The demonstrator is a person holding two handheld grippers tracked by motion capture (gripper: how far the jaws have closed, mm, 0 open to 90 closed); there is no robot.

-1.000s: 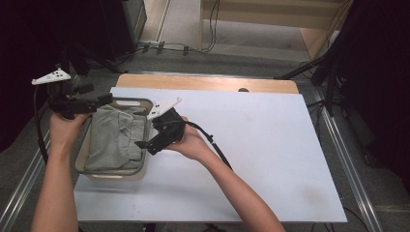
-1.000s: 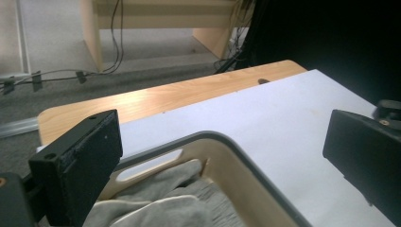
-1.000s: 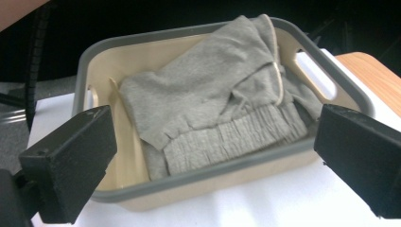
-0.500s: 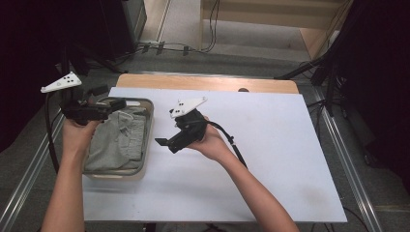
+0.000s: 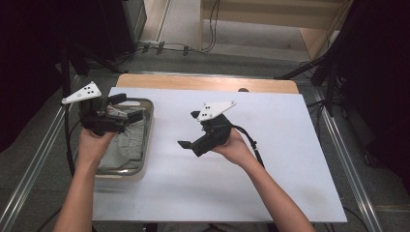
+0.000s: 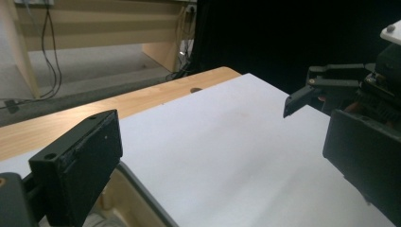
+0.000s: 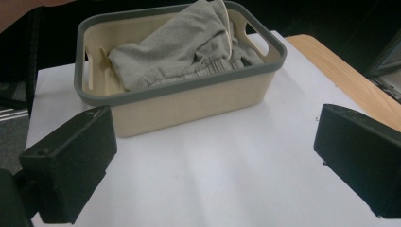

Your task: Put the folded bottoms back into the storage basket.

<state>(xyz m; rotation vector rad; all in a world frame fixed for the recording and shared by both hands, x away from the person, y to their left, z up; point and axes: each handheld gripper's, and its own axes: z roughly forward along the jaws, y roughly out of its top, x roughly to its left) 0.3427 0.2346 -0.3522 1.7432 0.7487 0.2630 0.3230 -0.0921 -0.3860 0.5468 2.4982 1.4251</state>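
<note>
A beige basket [image 5: 122, 171] with a grey rim [image 7: 175, 87] stands at the table's left, and a crumpled grey cloth [image 5: 128, 143] [image 7: 184, 49] lies inside it. My left gripper [image 5: 128, 107] hovers over the basket's far end and points right, its jaws wide open and empty [image 6: 220, 146]. Over the white table top to the basket's right, my right gripper [image 5: 189, 129] faces the basket, open with nothing between its jaws [image 7: 213, 151]. The right gripper's jaw tip [image 6: 307, 90] also shows in the left gripper view.
The white table top [image 5: 270, 145] stretches bare to the right and front of the basket. A wooden strip [image 5: 208, 83] runs along its far edge. Cables [image 5: 183, 48] and dark stands sit on the floor beyond, and metal rails [image 5: 338, 145] flank the table.
My right gripper has drawn back from the basket's rim, rightward over the table. My left gripper has shifted right, over the basket. The cloth stays in the basket.
</note>
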